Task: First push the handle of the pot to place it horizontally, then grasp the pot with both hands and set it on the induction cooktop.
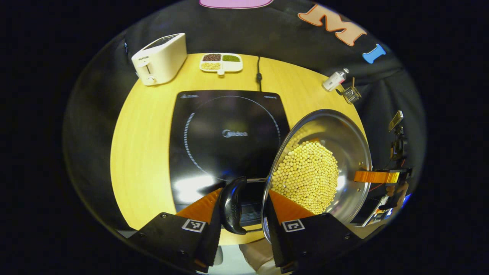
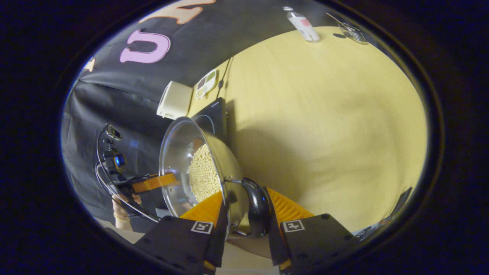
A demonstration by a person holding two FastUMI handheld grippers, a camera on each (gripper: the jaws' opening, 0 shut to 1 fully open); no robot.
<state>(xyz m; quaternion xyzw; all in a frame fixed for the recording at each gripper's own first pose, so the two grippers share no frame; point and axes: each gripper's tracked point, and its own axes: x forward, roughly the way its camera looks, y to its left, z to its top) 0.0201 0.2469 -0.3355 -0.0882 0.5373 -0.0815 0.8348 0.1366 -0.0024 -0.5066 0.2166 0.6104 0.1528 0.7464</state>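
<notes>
Beans, pale and round, filled the shiny steel pot (image 1: 344,152), raised beside the glossy black induction cooktop (image 1: 229,133). I had both grippers (image 1: 242,208) (image 2: 244,212) clamped on its curved black handles (image 1: 231,206).

Shiny polished-metal pot (image 1: 345,141), glossy glass-like cooktop (image 1: 229,133), smooth wood-grain table (image 1: 145,152), perhaps plastic toaster (image 1: 160,58).

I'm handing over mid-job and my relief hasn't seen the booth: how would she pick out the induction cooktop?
Start at the round wooden table. In its middle lies the induction cooktop, a flat, glossy black square slab with a ring marked on it. The white toaster and divided snack dish behind it are pale, and the steel pot is round.
</notes>
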